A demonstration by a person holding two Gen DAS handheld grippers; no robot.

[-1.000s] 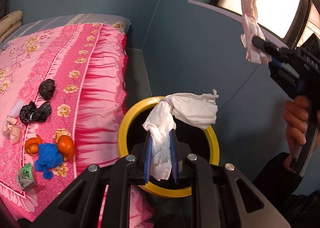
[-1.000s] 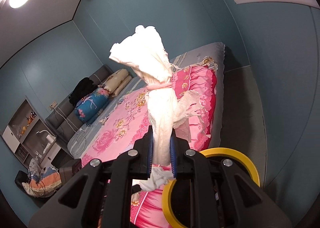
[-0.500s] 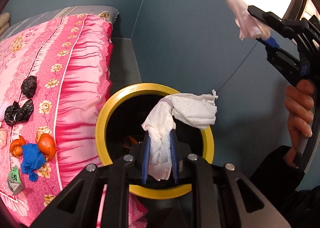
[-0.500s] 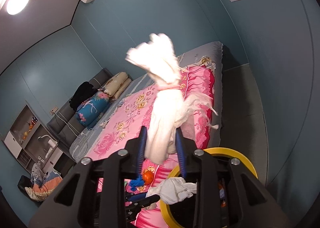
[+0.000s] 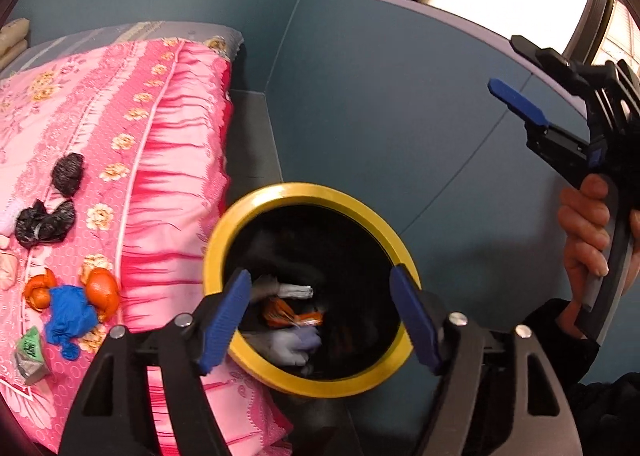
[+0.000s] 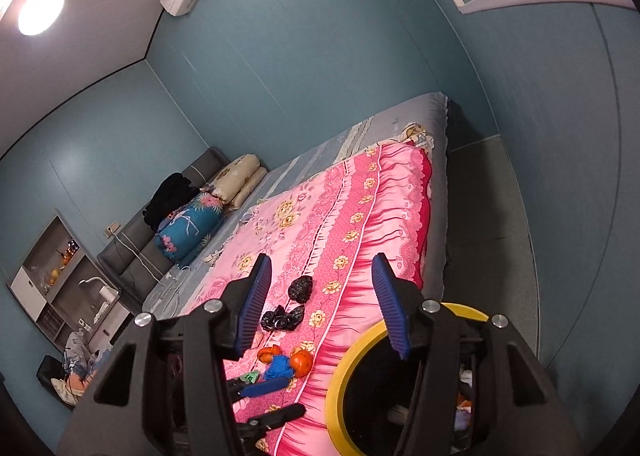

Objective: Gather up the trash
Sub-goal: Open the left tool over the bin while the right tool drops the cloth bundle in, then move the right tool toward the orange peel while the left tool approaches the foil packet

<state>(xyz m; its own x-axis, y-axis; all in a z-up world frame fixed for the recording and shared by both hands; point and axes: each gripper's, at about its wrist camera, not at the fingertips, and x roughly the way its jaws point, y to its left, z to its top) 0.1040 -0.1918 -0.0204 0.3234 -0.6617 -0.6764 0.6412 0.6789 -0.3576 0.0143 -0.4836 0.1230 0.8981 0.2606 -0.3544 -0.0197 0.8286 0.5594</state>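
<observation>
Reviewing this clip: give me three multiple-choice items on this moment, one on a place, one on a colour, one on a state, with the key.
1. Where does the bin stand?
A. on the bed
B. on the floor beside the bed
C. on a shelf

2. What colour is the bin's rim?
A. yellow
B. green
C. white

3. How does the left claw stand?
A. shut on a tissue
B. shut and empty
C. open and empty

Key:
1 B: the bin sits low against the hanging pink bedspread.
2 A: a yellow ring runs round the dark opening.
3 C: its jaws have just been opening and stand apart over the bin with nothing between them; the right claw is likewise open and empty.
</observation>
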